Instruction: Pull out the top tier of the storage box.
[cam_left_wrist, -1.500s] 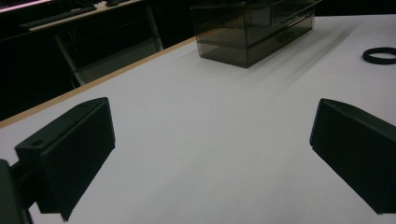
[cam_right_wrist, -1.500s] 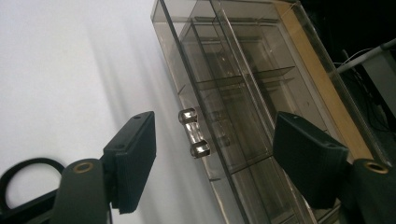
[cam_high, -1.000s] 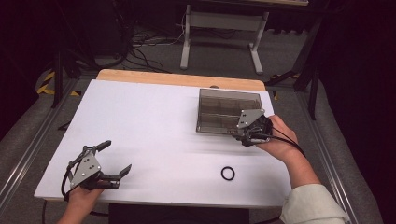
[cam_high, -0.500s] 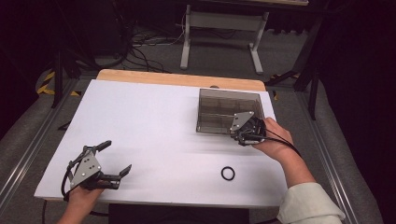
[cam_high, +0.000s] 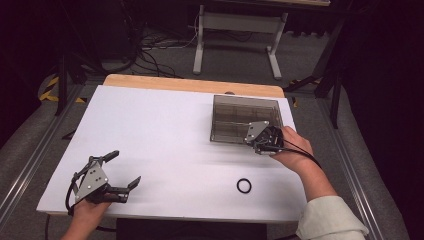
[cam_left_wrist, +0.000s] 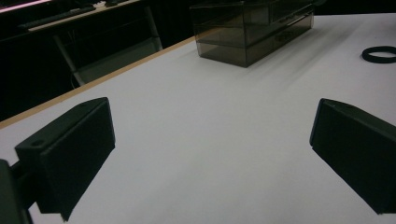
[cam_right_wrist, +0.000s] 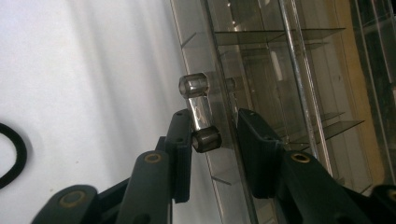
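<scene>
The box (cam_high: 245, 120), a smoke-tinted clear plastic organiser with inner dividers, stood on the worktop (cam_high: 165, 130) at about 2 o'clock from the worktop's centre. The right gripper (cam_high: 264, 142) was at the box's near wall. In the right gripper view its jaws were partly open around a small clear handle (cam_right_wrist: 200, 119) projecting from that wall; one pad lay against or just beside the handle's end knob, the other stood apart from it. No firm hold was established.

The left gripper (cam_high: 122, 172) rested at about 8 o'clock, jaws wide apart and empty. A black ring (cam_high: 243, 186) lay at about 5 o'clock, well apart from both grippers.

Handling assessment: the box appeared rigid, light and smooth-walled, so it would likely slide on the worktop if pulled without bracing. Thin plastic may crack under hard squeezing. The handle was the proper place to take hold, across its bar between the knobs.
</scene>
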